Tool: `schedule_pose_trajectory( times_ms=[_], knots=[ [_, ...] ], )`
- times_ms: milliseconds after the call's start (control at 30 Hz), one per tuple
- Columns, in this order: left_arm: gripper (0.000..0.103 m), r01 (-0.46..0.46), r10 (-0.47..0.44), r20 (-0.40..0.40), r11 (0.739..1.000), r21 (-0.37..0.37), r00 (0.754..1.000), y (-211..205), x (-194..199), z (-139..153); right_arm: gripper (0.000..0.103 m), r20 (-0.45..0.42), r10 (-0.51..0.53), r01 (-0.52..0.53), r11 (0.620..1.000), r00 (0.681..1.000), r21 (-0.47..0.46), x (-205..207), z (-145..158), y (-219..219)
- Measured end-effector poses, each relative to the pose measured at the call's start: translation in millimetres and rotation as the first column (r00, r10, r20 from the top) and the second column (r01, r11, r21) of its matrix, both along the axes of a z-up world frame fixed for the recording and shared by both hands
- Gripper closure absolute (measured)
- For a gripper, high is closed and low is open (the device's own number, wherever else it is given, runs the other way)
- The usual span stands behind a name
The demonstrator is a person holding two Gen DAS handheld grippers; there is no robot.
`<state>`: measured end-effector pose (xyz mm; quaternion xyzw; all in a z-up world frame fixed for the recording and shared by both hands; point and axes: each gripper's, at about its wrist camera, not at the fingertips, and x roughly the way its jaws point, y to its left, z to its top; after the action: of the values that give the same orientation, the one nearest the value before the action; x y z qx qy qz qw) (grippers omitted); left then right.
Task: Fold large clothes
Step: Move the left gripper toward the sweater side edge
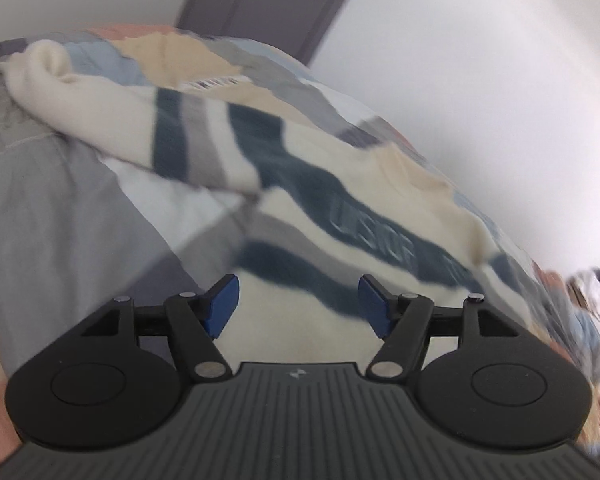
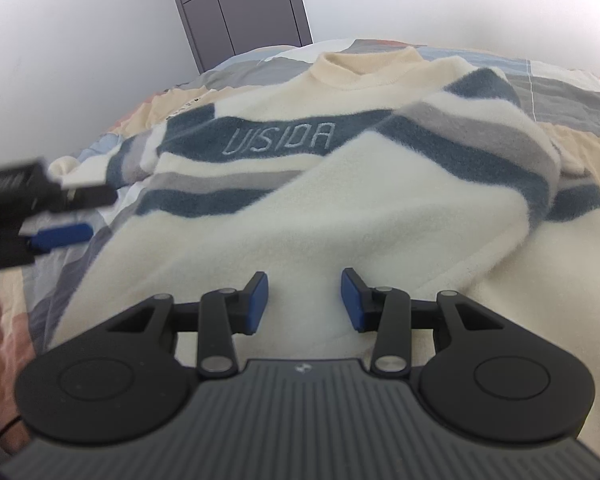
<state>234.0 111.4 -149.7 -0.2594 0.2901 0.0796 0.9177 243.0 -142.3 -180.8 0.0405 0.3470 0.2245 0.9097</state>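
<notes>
The sweater [image 2: 284, 208] lies face-up on the bed [image 2: 572, 92], cream with navy and grey stripes, collar toward the far edge and the door [image 2: 240, 8]. 1 sleeve [image 2: 480, 152] is folded diagonally across the chest from the right side; its lower edge runs over the plain cream body panel. The other sleeve [image 1: 100, 92] lies outstretched on the left — its cuff rests on the bedcover, clear of the body.

Right gripper [image 2: 304, 300]: fingers parted with a clear gap, holding nothing, poised over the cream lower panel just short of the folded sleeve's edge. Whether the tips touch the fabric cannot be told.

Left gripper [image 1: 296, 304]: fingers spread wide, empty, over the sweater's lower-left area near the side seam. In the right wrist view it [image 2: 60, 236] shows at the sweater's left edge, blurred.

Open bedcover borders the sweater on the left and far sides; the wall [image 1: 480, 80] stands beyond.
</notes>
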Motion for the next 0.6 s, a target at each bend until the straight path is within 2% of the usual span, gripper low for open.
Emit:
schedule_pose_trajectory(
  times_ms=[167,267,367,533,600],
  knots=[
    [0.032,-0.136,0.136,-0.004,0.991,-0.018,0.991,43,28,0,0.061,-0.003,-0.007,0.007,1.0,1.0,0.015,-1,-1,-3],
    [0.032,-0.23,0.229,-0.024,0.973,-0.033,0.973,77,37,-4,0.061,-0.004,-0.011,0.011,1.0,1.0,0.019,-1,-1,-2],
    [0.032,-0.348,0.344,-0.049,0.928,-0.136,0.938,120,37,-16,0.061,-0.004,-0.011,0.011,1.0,1.0,0.015,0,-2,-2],
    [0.032,-0.491,0.493,-0.072,0.822,-0.289,0.867,184,34,-41,0.061,-0.008,-0.015,0.015,1.0,1.0,0.022,0,-3,-3],
    [0.032,-0.508,0.52,-0.043,0.809,-0.297,0.853,202,36,-47,0.061,-0.008,-0.015,0.015,1.0,1.0,0.024,0,-3,-3]
  ],
)
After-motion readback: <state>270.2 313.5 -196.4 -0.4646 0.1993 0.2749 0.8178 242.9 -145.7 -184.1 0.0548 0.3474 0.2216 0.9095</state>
